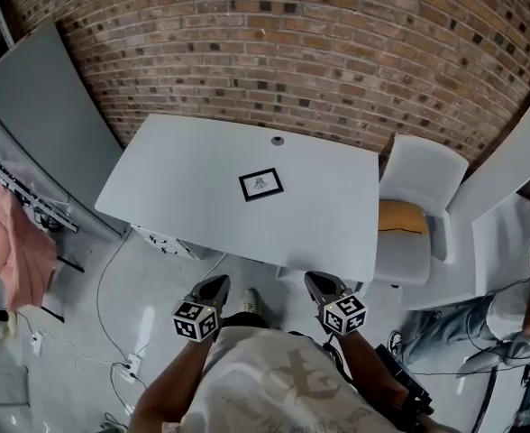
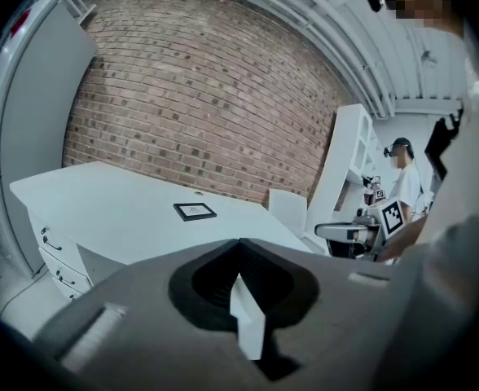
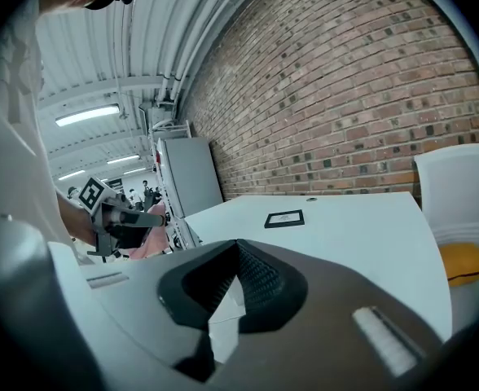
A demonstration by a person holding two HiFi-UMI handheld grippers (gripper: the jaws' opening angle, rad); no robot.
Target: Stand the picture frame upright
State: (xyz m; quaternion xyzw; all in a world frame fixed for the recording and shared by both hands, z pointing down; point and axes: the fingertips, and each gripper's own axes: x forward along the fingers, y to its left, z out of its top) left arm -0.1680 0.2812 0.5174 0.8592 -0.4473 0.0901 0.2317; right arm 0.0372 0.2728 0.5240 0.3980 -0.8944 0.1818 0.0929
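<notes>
Head view shows the picture frame [image 1: 260, 184] lying flat on the table [image 1: 175, 179], not stood up yet, while the left gripper [image 1: 216, 284] and right gripper [image 1: 316, 282] are squeezed closed, empty, well away.

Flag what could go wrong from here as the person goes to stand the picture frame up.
1. The picture frame lies flat on the table's smooth top, so jaws may push it along rather than get under an edge.
2. The left gripper and right gripper are both shut and short of the near edge; they must open before grasping.
3. No back stand shows, so it may topple once raised.
</notes>
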